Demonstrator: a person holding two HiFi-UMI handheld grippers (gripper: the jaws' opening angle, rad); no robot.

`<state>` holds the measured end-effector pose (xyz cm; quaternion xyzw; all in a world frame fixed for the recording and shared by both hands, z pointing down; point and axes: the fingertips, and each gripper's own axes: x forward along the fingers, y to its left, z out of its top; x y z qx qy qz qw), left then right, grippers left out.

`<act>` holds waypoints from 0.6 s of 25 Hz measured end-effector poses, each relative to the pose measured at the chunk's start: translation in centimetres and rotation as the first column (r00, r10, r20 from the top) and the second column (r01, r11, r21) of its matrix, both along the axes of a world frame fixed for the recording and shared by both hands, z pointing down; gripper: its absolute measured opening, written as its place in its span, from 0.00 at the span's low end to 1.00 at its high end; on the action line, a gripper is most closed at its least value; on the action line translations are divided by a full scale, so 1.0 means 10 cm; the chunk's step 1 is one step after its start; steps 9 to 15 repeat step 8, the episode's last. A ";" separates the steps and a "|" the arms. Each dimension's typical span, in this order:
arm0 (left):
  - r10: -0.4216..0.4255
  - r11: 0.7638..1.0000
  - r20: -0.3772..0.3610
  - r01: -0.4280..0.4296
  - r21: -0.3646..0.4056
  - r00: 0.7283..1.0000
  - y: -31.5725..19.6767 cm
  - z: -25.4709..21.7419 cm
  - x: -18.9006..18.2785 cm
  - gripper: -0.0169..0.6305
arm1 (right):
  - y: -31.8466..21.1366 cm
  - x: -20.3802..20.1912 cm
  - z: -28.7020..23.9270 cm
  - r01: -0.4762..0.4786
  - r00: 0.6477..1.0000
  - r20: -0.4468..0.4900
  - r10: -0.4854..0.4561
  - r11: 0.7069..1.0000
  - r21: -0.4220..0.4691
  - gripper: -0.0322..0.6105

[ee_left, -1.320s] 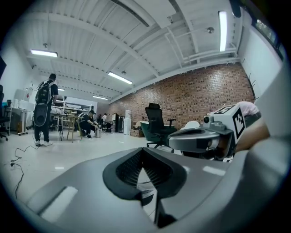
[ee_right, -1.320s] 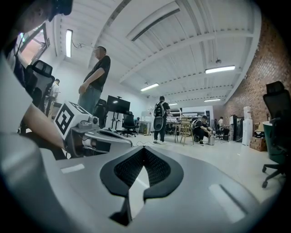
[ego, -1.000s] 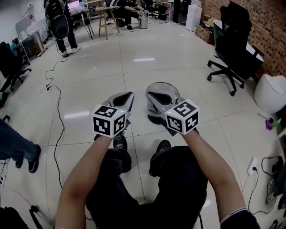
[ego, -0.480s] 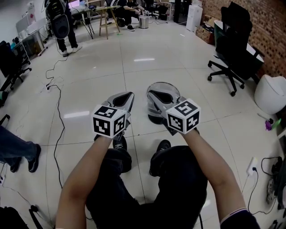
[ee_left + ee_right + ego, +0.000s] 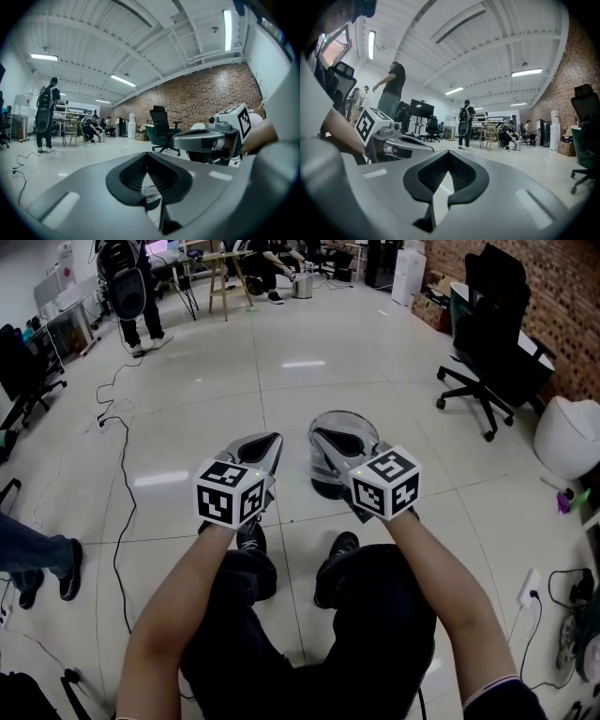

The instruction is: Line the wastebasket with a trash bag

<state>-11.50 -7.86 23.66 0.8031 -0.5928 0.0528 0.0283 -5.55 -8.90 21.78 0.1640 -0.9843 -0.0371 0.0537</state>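
Both claws, left claw (image 5: pixel 270 440) and right claw (image 5: pixel 321 435), are pressed together and empty at mid-frame, near the round, grey, see-through wastebasket (image 5: pixel 366 430) on the pale tiled floor (image 5: pixel 281 352). No trash bag shows. A careless reach would likely tip the light wastebasket over.

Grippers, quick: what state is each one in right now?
Left gripper: closed, nothing between its jaws.
Right gripper: closed, nothing between its jaws.
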 end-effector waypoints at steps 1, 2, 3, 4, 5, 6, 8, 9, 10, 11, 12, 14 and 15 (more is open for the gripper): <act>-0.001 1.000 0.000 0.001 0.000 1.000 0.01 0.00 -0.01 0.04 | 0.00 0.00 0.00 0.001 1.000 -0.001 -0.001 1.000 0.000 0.05; -0.003 1.000 0.000 0.003 -0.001 1.000 0.01 0.00 -0.01 0.04 | 0.01 0.00 0.00 0.001 1.000 -0.002 -0.001 1.000 0.000 0.05; -0.004 1.000 -0.001 0.004 -0.001 1.000 0.01 0.00 -0.02 0.04 | 0.01 0.00 0.00 0.000 1.000 -0.003 0.000 1.000 0.001 0.05; -0.004 1.000 -0.002 0.004 -0.001 1.000 0.01 0.00 -0.02 0.04 | 0.00 0.00 0.00 -0.001 1.000 -0.004 0.001 1.000 0.002 0.05; -0.005 1.000 -0.002 0.005 -0.002 1.000 0.01 0.00 -0.03 0.04 | 0.00 0.00 0.00 -0.002 1.000 -0.005 0.002 1.000 0.004 0.05; -0.005 1.000 -0.002 0.005 -0.002 1.000 0.00 0.00 -0.03 0.04 | 0.00 0.00 0.00 -0.003 1.000 -0.006 0.003 1.000 0.006 0.05; -0.004 1.000 -0.002 0.004 -0.004 1.000 0.00 0.00 -0.03 0.04 | -0.01 0.00 0.00 -0.004 1.000 -0.006 0.004 1.000 0.009 0.05; -0.004 1.000 -0.002 0.004 -0.004 1.000 0.00 0.00 -0.03 0.04 | -0.01 0.00 0.00 -0.004 1.000 -0.006 0.004 1.000 0.009 0.05; -0.004 1.000 -0.002 0.004 -0.004 1.000 0.00 0.00 -0.03 0.04 | -0.01 0.00 0.00 -0.004 1.000 -0.006 0.004 1.000 0.009 0.05; -0.004 1.000 -0.002 0.004 -0.004 1.000 0.00 0.00 -0.03 0.04 | -0.01 0.00 0.00 -0.004 1.000 -0.006 0.004 1.000 0.009 0.05; -0.004 1.000 -0.002 0.004 -0.004 1.000 0.00 0.00 -0.03 0.04 | -0.01 0.00 0.00 -0.004 1.000 -0.006 0.004 1.000 0.009 0.05; -0.004 1.000 -0.002 0.004 -0.004 1.000 0.00 0.00 -0.03 0.04 | -0.01 0.00 0.00 -0.004 1.000 -0.006 0.004 1.000 0.009 0.05; -0.004 1.000 -0.002 0.004 -0.004 1.000 0.00 0.00 -0.03 0.04 | -0.01 0.00 0.00 -0.004 1.000 -0.006 0.004 1.000 0.009 0.05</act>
